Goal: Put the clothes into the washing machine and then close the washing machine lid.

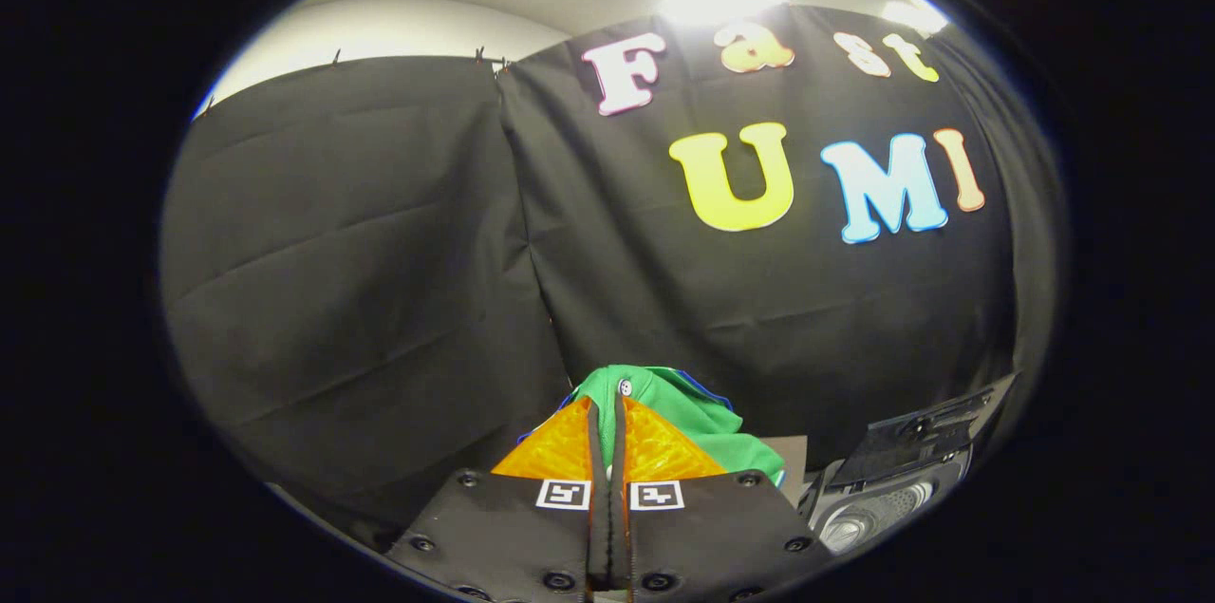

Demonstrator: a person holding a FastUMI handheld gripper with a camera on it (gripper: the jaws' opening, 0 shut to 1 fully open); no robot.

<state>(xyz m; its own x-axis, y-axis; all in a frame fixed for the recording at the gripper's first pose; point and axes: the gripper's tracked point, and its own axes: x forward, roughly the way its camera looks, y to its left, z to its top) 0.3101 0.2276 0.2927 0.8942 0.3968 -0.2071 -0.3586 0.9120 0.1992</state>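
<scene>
The garment (pixel 698 418) is a green piece of cloth, bunched up just ahead of the fingertips and spreading from them toward 1 and 2 o'clock; a small white button shows on it right at the tips. I judge it to be light, soft and limp, not fragile, so it will hang and swing when it is carried, and loose parts can drag or catch on an edge. A fold or a thick bunch is the best place to hold it, because a single thin layer can slip out. The gripper (pixel 607 413) has its two fingers brought together, with only a thin dark line between them. The cloth seems to be pinched at the tips, since the green fabric rises directly from the place where they meet, but the contact itself is hidden behind the fingers, so I say this as a judgement. The washer (pixel 887 499) stands at about 4 o'clock from the fingers, near them, with its lid (pixel 925 437) raised and the drum opening visible below it. The garment is not yet inside the washer.
</scene>
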